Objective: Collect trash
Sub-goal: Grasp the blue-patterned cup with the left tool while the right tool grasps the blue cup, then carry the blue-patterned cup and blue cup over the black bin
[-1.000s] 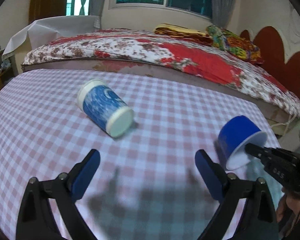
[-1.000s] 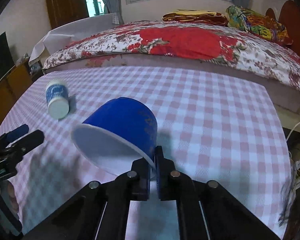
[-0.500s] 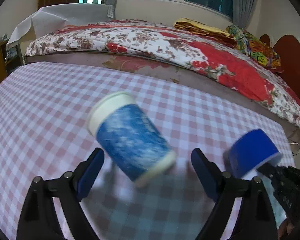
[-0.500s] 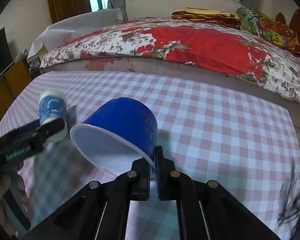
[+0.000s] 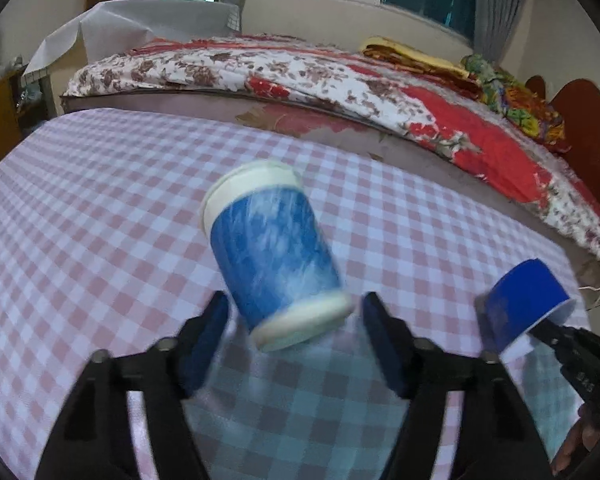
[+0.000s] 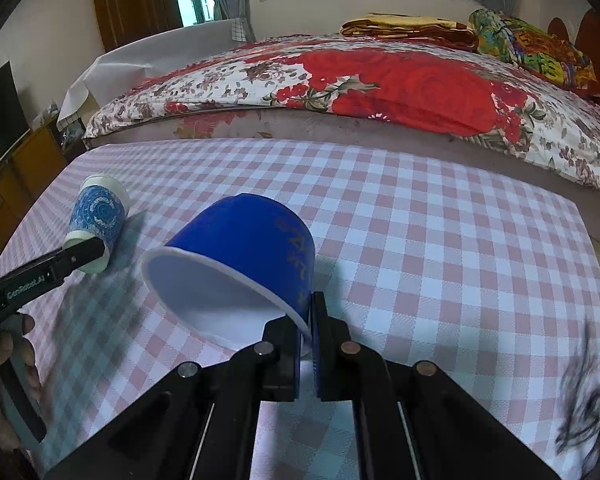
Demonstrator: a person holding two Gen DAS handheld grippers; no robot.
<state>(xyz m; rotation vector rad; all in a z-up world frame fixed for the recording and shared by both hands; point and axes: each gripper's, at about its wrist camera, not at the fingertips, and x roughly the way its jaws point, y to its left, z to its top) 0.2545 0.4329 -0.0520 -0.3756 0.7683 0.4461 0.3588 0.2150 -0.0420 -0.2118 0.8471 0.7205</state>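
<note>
Pink checked tablecloth (image 5: 100, 208) fronts a floral bed (image 6: 380, 92). Between my left gripper's (image 5: 296, 320) spread fingers lies a patterned blue-and-white cup (image 5: 274, 260); my right gripper (image 6: 305, 344) pinches a plain blue cup's (image 6: 252, 248) rim.

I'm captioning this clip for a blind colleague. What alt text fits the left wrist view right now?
An open left gripper straddles a patterned blue paper cup lying on its side on a pink checked tablecloth, fingers not yet touching it. At right, the right gripper holds a plain blue cup by its rim. A floral-covered bed lies behind.
</note>
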